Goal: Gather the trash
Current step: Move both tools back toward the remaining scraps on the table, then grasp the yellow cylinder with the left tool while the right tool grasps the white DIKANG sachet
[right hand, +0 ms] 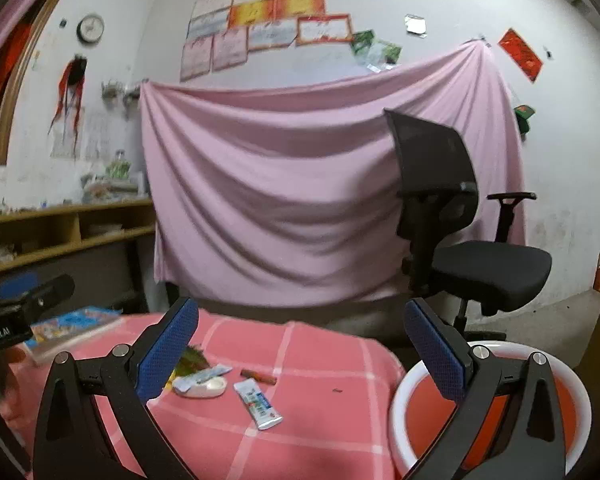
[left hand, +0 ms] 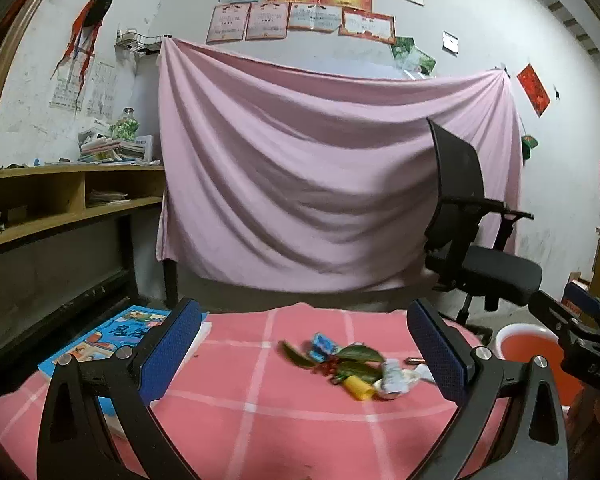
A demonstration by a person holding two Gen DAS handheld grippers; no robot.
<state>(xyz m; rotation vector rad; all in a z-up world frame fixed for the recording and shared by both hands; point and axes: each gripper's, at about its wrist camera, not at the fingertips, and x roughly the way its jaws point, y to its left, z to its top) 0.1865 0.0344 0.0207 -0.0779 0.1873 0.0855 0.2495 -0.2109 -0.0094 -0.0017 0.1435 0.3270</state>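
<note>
**Trash ahead of both grippers, bin off to your right**

Your right gripper (right hand: 300, 364) has its blue pads spread wide with nothing between them. Your left gripper (left hand: 300, 360) is spread wide too and also empty.

The trash lies on the pink checked tablecloth (right hand: 320, 420), ahead of both grippers. From the right wrist view, the white-and-blue wrapper (right hand: 257, 404) sits just ahead between the fingers, its long axis running roughly away from you with a slight slant. The white dish (right hand: 201, 388) and brown stick (right hand: 259, 377) lie just beyond it. In the left view, the leaves (left hand: 356, 356), yellow piece (left hand: 358, 388) and blue wrapper (left hand: 323, 346) cluster toward that gripper's right finger.

The orange bin (right hand: 428, 412) stands off the table edge on your right, so the right hand looks the nearer one for dropping.
</note>
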